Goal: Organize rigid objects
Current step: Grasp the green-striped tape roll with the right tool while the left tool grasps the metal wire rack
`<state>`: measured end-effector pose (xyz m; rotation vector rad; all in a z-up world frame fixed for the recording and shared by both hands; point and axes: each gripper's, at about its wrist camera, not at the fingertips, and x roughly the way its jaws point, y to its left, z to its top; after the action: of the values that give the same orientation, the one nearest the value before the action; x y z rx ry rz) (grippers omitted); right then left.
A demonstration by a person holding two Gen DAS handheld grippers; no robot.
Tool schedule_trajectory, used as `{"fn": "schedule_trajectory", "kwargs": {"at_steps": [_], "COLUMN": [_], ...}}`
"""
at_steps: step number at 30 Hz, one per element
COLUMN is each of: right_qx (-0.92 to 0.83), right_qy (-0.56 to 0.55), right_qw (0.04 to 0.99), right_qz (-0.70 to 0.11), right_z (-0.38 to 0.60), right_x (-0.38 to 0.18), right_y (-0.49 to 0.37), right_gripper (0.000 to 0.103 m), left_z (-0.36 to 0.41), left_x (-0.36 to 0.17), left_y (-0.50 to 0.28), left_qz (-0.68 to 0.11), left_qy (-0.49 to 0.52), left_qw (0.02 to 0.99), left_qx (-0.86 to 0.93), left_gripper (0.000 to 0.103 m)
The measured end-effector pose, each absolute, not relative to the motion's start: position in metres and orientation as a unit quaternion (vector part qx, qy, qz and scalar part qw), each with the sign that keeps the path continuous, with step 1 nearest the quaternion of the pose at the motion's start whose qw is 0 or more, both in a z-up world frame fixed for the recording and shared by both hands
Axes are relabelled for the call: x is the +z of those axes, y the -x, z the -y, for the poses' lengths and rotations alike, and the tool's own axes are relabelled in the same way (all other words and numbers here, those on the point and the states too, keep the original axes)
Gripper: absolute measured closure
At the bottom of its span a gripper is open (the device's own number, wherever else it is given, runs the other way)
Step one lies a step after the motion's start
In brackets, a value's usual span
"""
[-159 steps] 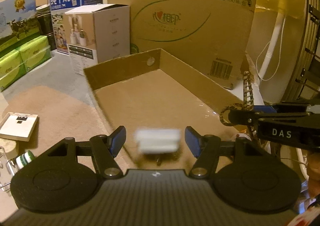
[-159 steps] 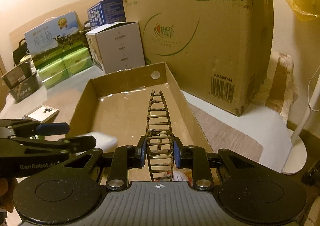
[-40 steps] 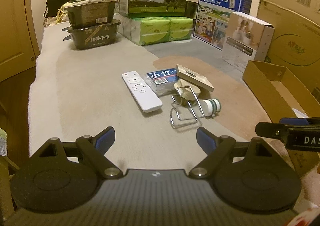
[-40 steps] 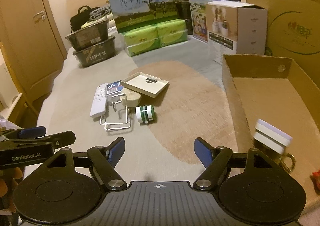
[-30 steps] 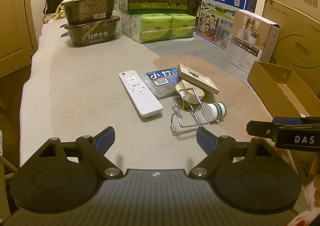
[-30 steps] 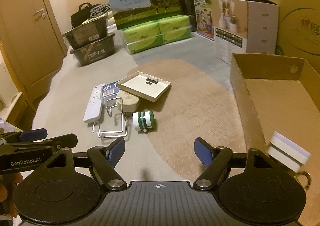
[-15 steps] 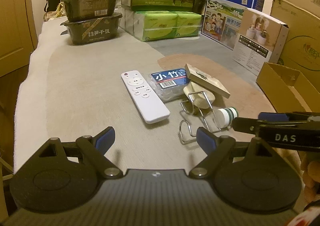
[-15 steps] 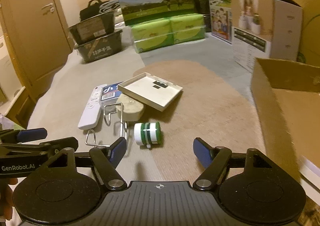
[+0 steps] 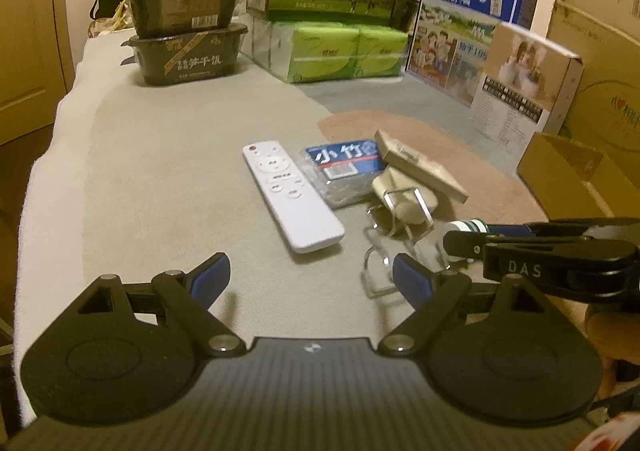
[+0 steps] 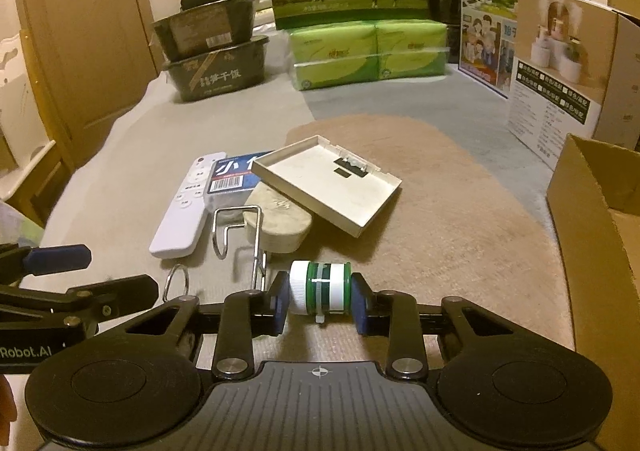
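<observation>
right gripper (image 10: 320,301) jaws just closed on green-white bottle (image 10: 320,289)

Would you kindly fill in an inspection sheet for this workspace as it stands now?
Surface: beige cloth-covered top with a brown oval patch.
Job's things: green-and-white small bottle lying on its side; white remote control; blue-labelled clear packet; bent wire rack; flat beige tray; open cardboard box.
Clutter: milk cartons, green tissue packs, black food tubs at the back.
Grippers: right gripper just closed onto the bottle; left gripper open, empty.
Cables: nothing seen.
Surroundings: wooden door.
</observation>
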<state>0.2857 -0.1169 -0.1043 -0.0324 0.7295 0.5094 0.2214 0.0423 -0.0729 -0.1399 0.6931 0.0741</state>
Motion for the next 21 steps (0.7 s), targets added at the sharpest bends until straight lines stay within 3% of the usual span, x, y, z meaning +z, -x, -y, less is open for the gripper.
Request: {"fn": "schedule_trajectory", "kwargs": {"at_steps": [11,21], "right_qx": [0.191,0.177], "right_qy": [-0.005,-0.012], "right_qw": [0.924,0.929], "right_qz": [-0.332,-0.323], "right_z": [0.162,0.184], "right_x": [-0.086,-0.080], "right_y": [-0.271,-0.270], "right_gripper": [0.071,0.071], "left_z": [0.003,0.027], "left_x": [-0.074,-0.090], "left_y": [-0.235,-0.259], "left_qz": [-0.330,-0.339], "left_qy": [0.070,0.045], "left_qw": [0.941,0.939], "left_qx": [0.013,0.040], "left_gripper": [0.017,0.028]}}
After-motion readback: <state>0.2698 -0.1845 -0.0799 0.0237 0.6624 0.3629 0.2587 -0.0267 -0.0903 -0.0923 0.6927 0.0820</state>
